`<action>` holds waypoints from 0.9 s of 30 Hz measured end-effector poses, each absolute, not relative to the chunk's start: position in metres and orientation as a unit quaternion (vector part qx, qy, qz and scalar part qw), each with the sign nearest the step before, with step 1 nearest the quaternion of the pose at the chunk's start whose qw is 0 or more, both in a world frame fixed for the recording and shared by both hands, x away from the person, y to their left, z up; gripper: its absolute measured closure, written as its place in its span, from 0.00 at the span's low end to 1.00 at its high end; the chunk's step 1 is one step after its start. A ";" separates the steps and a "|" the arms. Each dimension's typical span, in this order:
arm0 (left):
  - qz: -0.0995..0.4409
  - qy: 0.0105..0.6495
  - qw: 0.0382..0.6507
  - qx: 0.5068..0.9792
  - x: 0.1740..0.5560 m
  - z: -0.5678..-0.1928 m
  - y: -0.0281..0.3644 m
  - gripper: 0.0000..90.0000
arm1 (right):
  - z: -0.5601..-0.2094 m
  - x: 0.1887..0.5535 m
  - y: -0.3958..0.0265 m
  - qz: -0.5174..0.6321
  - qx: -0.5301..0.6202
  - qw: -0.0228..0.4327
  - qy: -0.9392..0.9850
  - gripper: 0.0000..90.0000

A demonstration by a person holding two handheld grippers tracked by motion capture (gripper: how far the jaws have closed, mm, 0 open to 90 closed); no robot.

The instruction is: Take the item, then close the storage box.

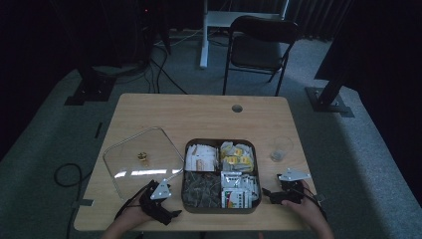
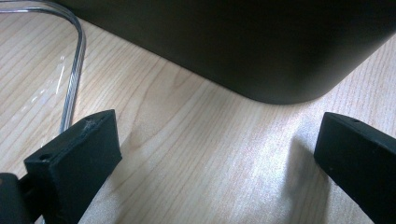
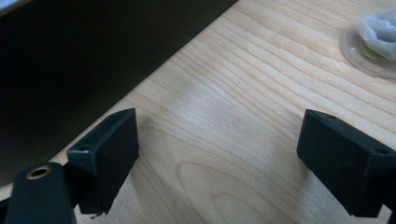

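A dark square box (image 1: pixel 219 143) with four compartments of tea packets sits near the table's front edge. Its clear lid (image 1: pixel 143 159) lies flat to the left. My left gripper (image 1: pixel 171 214) rests on the table just left of the box's front corner (image 2: pixel 280 70), jaws wide apart with bare wood between them (image 2: pixel 219 161). My right gripper (image 1: pixel 266 195) rests on the table at the box's right side (image 3: pixel 93 60), also open with nothing between its jaws (image 3: pixel 219 158). A small clear glass (image 1: pixel 280 148) stands to the right of the box; in the right gripper view the glass (image 3: pixel 373 42) is at top right.
The wooden table (image 1: pixel 199 114) has a round cable hole (image 1: pixel 237 108) at the back. A black folding chair (image 1: pixel 259 47) stands behind it, with stands and cables on the grey floor. The lid's rim (image 2: pixel 74 70) runs just left of my left jaw.
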State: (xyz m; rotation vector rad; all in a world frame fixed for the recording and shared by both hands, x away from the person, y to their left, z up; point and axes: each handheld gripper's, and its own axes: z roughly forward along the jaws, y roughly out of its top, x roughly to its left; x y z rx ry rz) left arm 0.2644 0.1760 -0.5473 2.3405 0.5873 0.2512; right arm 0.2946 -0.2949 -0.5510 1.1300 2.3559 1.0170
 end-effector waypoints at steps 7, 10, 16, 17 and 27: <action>0.097 0.230 0.344 0.905 0.262 -0.546 0.178 0.00 | -0.551 0.295 -0.295 0.357 0.398 0.168 0.828 0.14; 0.094 0.235 0.343 0.905 0.262 -0.545 0.180 0.01 | -0.551 0.295 -0.295 0.357 0.397 0.168 0.828 0.14; 0.095 0.237 0.345 0.903 0.261 -0.542 0.181 0.01 | -0.551 0.295 -0.295 0.357 0.397 0.168 0.828 0.14; 0.094 0.238 0.347 0.902 0.260 -0.541 0.182 0.01 | -0.551 0.295 -0.295 0.357 0.397 0.168 0.828 0.14; 0.098 0.249 0.347 0.899 0.261 -0.539 0.185 0.01 | -0.551 0.295 -0.295 0.358 0.397 0.169 0.828 0.14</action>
